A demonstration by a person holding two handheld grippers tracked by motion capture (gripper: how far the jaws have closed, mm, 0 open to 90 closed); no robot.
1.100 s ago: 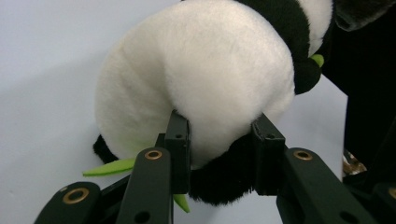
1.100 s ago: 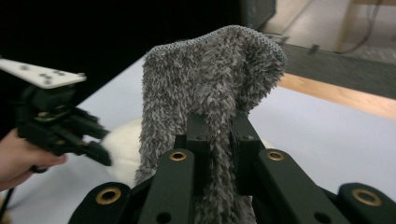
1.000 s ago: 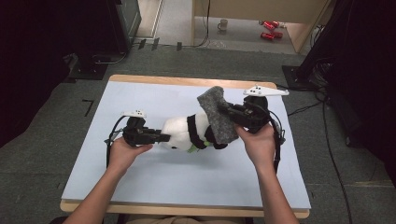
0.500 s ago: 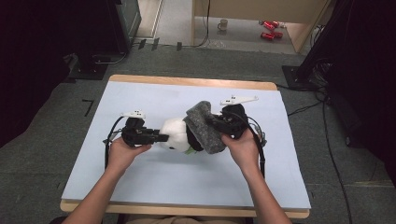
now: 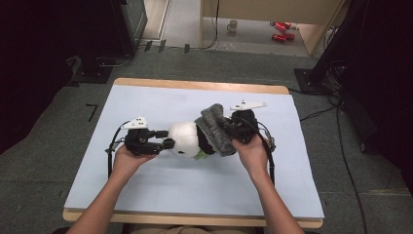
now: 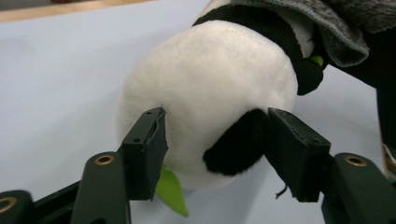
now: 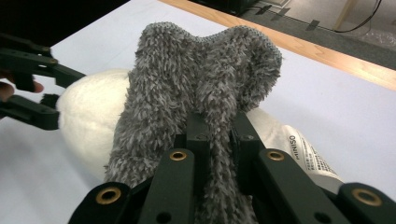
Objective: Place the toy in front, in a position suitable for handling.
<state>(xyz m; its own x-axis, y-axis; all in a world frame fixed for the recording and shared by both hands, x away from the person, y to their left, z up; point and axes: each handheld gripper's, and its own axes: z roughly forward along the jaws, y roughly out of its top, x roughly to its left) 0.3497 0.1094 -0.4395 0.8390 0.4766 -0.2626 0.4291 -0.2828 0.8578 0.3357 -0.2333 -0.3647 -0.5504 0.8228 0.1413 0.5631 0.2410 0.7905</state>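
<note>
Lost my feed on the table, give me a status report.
Left gripper jaws just opened around the panda toy, pads off it. Right gripper shut on the grey cloth draped over the toy. Nothing in the way.

plush panda (image 5: 184, 139): you see white with black patches
fuzzy cloth (image 5: 216, 129): grey
surface (image 5: 160, 97): pale blue, wood-edged

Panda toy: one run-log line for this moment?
left gripper: jaws just opening around panda toy | right gripper: shut on grey fuzzy cloth
</note>
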